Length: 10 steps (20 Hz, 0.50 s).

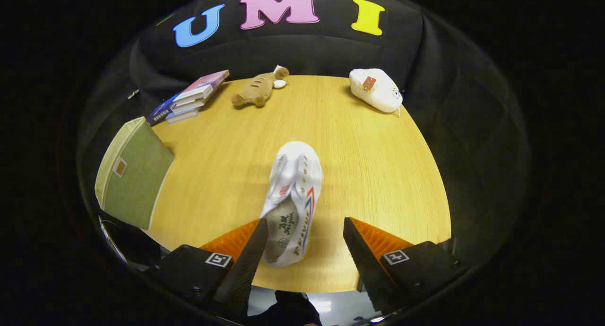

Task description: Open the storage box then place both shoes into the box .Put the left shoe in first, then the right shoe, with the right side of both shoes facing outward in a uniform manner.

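Wood-grain yellow surface (378,184) carries everything I can see from my remote seat, and I work down from it by size. Off to the left of the claw, at the surface's edge, stands the green fabric storage box (134,175), its flap side turned toward me; I cannot tell whether it is open. Next comes the white shoe (294,198), lying on the surface just ahead of the claw (302,248), its heel end reaching in between the two fingers and closer to the left one, its toe beyond them toward the far wall. Its long axis runs almost straight away from me, leaning slightly rightward at the toe, and it seems rolled partly onto its side so the opening and insole show. I judge it light, with a soft canvas upper that will collapse under pressure and a firmer rubber sole, so I would pinch across the heel collar or midfoot. The claw is spread wide, touching nothing that I can make out. Farther back lie a stack of books (191,98), a white plush toy (376,90), and a brown plush toy (257,90).
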Available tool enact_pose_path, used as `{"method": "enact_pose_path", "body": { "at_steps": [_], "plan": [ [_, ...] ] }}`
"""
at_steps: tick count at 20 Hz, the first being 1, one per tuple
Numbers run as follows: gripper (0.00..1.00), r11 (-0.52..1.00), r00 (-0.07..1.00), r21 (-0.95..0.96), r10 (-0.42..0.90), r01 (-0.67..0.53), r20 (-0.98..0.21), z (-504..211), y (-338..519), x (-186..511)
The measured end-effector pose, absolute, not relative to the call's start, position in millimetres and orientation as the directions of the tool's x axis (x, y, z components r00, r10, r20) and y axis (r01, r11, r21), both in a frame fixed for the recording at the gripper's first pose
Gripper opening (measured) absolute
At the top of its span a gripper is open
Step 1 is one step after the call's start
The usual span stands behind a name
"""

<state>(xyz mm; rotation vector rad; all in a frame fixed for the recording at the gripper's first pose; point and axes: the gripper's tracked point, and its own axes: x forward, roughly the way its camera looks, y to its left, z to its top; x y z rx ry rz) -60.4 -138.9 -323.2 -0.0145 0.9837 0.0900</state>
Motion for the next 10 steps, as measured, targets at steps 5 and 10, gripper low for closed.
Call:
{"method": "enact_pose_path", "body": {
  "at_steps": [5,10],
  "plan": [
    [1.00,0.994,0.501,0.095,0.110,-0.056,-0.859,-364,-142,-36],
    [0.75,0.981,0.494,0.192,0.174,-0.015,-0.852,-382,-132,5]
  ]
}}
